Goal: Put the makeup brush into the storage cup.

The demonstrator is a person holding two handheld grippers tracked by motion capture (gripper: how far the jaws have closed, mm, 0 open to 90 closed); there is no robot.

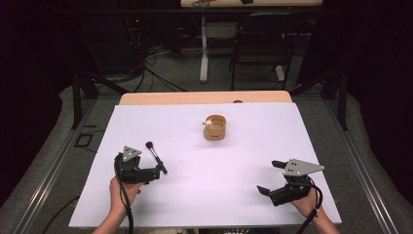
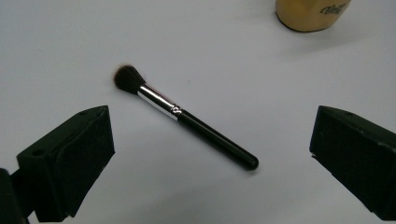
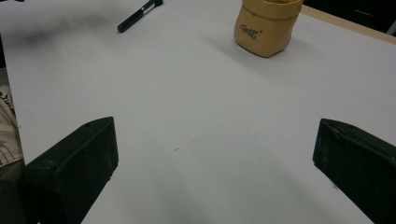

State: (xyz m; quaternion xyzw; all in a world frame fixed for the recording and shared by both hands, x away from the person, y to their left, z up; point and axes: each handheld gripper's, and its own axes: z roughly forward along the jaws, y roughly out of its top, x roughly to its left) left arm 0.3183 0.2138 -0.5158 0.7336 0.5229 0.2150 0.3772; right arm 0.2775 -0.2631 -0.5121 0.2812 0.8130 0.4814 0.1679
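So the left gripper (image 1: 160,171) is sitting low over the white table cover (image 1: 204,195), held in the person's left hand (image 1: 122,192), and its jaws are spread really wide with nothing between them but air. Right ahead of it lies the makeup brush (image 2: 184,115), flat on the cover and not touching either jaw as far as the left gripper view shows. In the high view the jaw tips sit just beside the butt end of the handle, and I honestly can't tell from there if there's contact.

The brush itself: dark fluffy bristle head, a short shiny silver ferrule, then a slim glossy black handle with a rounded end. It lies on a diagonal, bristles pointing away from the person, handle end toward the gripper.

The right gripper (image 1: 272,178) is well apart from all that, on the right side of the table, jaws also spread wide and holding nothing, just bare cover ahead of it.

Near the middle of the table stands a small tan pouch (image 1: 215,127), upright, with dark lettering on its side, well clear of the brush.
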